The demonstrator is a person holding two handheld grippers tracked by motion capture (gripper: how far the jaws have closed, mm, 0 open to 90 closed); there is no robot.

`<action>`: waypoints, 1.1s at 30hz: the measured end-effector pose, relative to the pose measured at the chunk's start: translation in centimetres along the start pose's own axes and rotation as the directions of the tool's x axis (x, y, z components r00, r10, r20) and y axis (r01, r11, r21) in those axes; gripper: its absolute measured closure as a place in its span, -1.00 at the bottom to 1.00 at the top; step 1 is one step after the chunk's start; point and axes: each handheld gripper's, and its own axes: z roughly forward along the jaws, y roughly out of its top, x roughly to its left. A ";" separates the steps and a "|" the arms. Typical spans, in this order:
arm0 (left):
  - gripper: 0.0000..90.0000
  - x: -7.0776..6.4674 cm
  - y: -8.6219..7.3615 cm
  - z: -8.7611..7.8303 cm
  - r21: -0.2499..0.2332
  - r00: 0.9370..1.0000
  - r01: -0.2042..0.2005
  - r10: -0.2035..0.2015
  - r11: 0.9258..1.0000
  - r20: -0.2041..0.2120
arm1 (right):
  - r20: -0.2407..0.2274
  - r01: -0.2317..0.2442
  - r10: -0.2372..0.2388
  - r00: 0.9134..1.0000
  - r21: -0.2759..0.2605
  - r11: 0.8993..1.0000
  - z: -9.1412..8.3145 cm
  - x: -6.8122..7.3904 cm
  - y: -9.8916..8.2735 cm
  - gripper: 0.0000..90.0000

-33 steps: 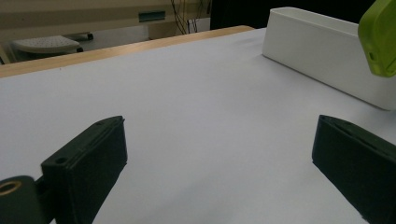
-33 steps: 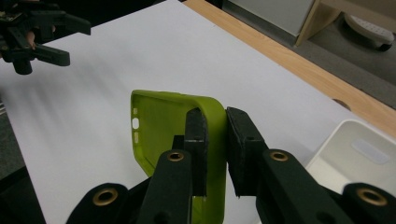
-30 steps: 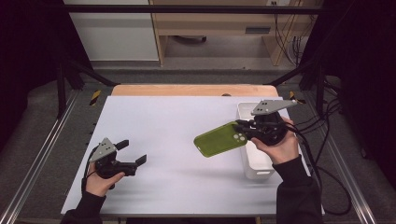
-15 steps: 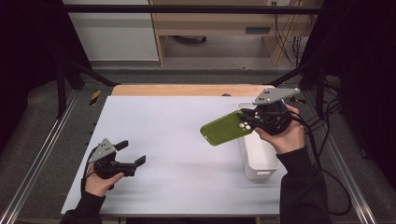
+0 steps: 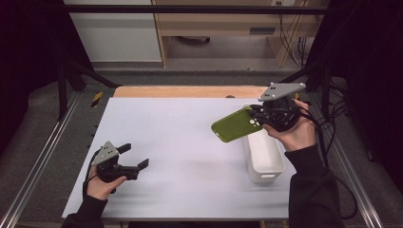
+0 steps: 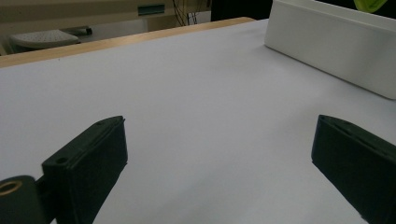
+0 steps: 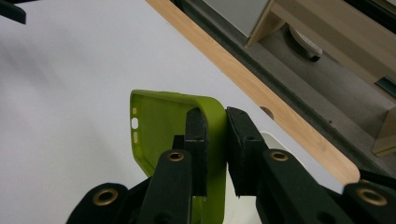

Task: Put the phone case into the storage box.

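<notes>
Since the earlier frames the right gripper (image 5: 260, 115) has risen and swung away from the person, carrying the green case (image 5: 236, 125) from over the middle of the bin (image 5: 264, 160) to above the bin's far left corner. The case now hangs in the air, tilted, its free end reaching out over the table (image 5: 180, 142). The left gripper (image 5: 134, 156) has stayed where it was, low near the table's front left, held in the left hand (image 5: 100, 183).

From above, the right hand (image 5: 294, 133) wraps the gripper body under its grey plate (image 5: 281, 90), and the bin stands by the table's right edge, touching nothing held.

The right gripper view shows what the high view cannot: both jaws of the right gripper (image 7: 215, 140) are clenched on one side wall of the case (image 7: 159, 130), one jaw inside the shell and one outside, with the hollow inner face and small cutouts turned toward the camera. The table's wooden edge (image 7: 261, 93) runs behind.

The left gripper view shows the left gripper (image 6: 219, 158) released, its jaws spread wide with bare table (image 6: 196, 93) between them, and the bin's long white wall (image 6: 336, 46) well off, with a sliver of the case (image 6: 371, 4) above it.
</notes>
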 end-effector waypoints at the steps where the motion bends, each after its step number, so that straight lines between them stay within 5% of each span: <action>1: -0.93 0.0 0.0 0.0 0.000 1.000 -0.001 0.001 1.000 -0.001 | 0.007 0.005 -0.005 1.000 0.005 1.000 0.0 0.0 0.0 0.77; 23: -0.93 0.0 -0.1 0.1 0.001 1.000 -0.011 0.011 1.000 0.007 | 0.114 0.100 -0.111 0.987 0.100 0.990 -0.9 -1.5 1.1 0.76; 33: -0.93 0.0 -0.1 0.1 0.006 1.000 -0.012 0.012 1.000 0.006 | 0.143 0.104 -0.124 0.982 0.139 0.985 -0.8 -2.6 1.0 0.76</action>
